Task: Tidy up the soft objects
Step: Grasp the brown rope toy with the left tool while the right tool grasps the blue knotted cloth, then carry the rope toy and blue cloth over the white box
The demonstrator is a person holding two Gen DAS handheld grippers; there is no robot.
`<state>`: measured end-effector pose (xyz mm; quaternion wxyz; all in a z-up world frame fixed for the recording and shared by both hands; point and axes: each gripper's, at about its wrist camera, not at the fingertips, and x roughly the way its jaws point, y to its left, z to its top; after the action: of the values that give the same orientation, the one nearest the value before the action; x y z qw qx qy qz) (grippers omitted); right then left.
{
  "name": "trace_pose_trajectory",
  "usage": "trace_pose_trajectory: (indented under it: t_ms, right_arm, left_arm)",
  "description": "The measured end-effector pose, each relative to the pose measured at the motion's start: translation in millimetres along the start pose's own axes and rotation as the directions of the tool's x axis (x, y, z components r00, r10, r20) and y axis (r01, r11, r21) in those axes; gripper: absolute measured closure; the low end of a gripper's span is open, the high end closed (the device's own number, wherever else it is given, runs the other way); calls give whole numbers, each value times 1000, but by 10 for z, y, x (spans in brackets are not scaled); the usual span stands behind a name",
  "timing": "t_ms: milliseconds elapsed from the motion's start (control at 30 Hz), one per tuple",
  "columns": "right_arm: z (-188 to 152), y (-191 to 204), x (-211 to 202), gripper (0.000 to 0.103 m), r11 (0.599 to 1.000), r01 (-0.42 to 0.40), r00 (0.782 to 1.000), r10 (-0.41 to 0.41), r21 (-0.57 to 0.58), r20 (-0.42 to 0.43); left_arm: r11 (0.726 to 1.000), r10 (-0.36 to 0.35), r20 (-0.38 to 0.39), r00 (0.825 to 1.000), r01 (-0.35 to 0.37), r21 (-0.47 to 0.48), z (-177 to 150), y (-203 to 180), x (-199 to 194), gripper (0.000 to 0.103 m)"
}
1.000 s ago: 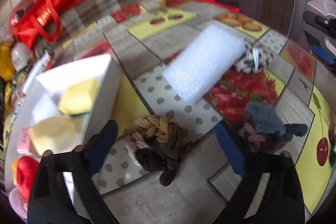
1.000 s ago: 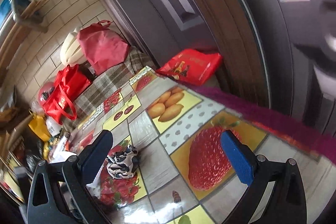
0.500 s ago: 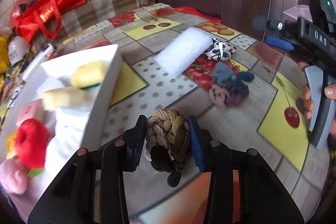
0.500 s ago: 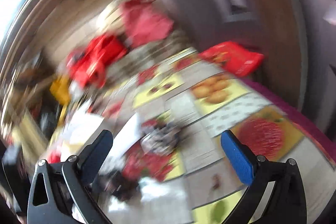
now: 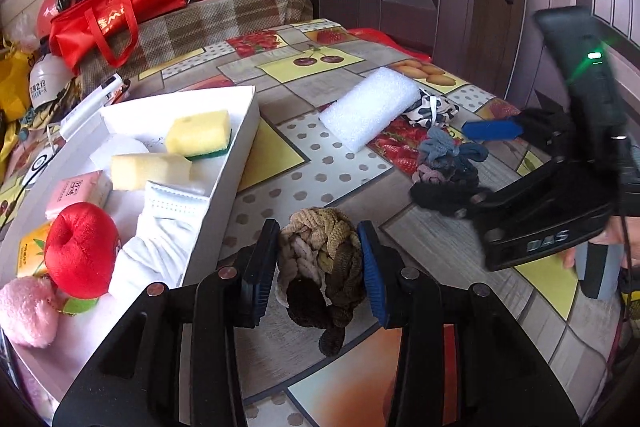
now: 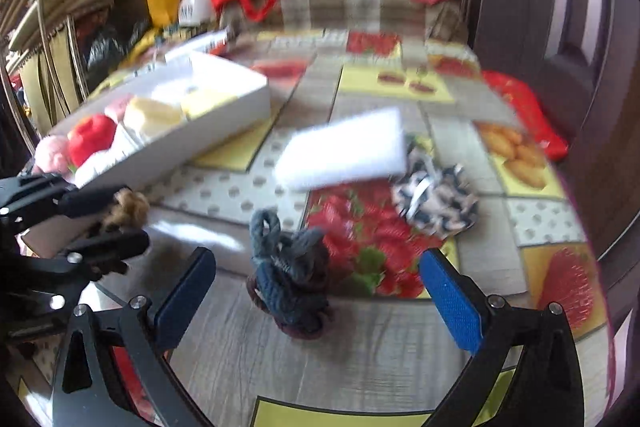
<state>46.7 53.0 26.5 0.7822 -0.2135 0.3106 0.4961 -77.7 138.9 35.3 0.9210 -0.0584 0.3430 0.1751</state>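
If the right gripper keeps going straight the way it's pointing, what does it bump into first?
Most likely the blue-grey knotted rope bundle, lying on the tablecloth between the right gripper's open fingers. Depth is hard to judge.

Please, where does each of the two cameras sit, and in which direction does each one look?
Left wrist: sits on the left gripper, looks down along its fingers at the brown rope knot they clamp, white tray beside; part of a hand shows at right.
Right wrist: sits on the right gripper, looks down at the blue rope knot between its open fingers.
Shared: tray, foam block, both knots, each other's gripper.
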Motion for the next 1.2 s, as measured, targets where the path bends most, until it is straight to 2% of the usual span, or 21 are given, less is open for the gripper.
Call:
trace_pose_trajectory:
  t_ms: [67,133,200,233,333,400,567,633,767,867,1200]
  right_arm:
    - [-6,0,75,17,1000,-20,999,20,0,-40]
    - [-8,24,92,51,999,-34,998,34,-4,-54]
    - [-12,63,68,69,998,-51,998,50,-24,-46]
    - [-21,85,38,73,998,-54,998,53,-33,-36]
    - [-33,175,-99,74,997,-20,999,23,-70,36]
    - [-28,205,-247,74,998,-26,991,33,-59,126]
    - [-31,348,-519,74,1000,7,944,-8,2,329]
    - [-8,395,-553,74,1000,18,930,-25,24,368]
    - [25,480,-568,74,999,29,912,-37,25,408]
    - [12,489,-594,74,999,28,907,-35,22,419]
    - [29,413,-553,74,998,12,915,-38,67,402]
  left_arm:
    - [1000,1,6,1000,-1,6,-3,-10,-15,64]
    - [1000,1,9,1000,-2,11,-1,-17,-19,64]
    - [1000,1,13,1000,-1,10,-3,-17,-29,64]
    - [1000,2,16,1000,-2,8,-1,-15,-34,64]
    - [1000,12,34,999,-12,3,-8,-7,-70,64]
    - [1000,27,72,997,-28,5,-27,-16,-148,64]
    - [996,83,180,980,-85,4,-72,-30,-354,64]
    - [995,102,211,972,-101,-13,-87,-3,-415,64]
    - [990,140,247,959,-127,-66,-116,92,-506,64]
    - [987,154,260,953,-136,-87,-135,133,-549,64]
    - [979,201,294,934,-178,-103,-190,172,-650,64]
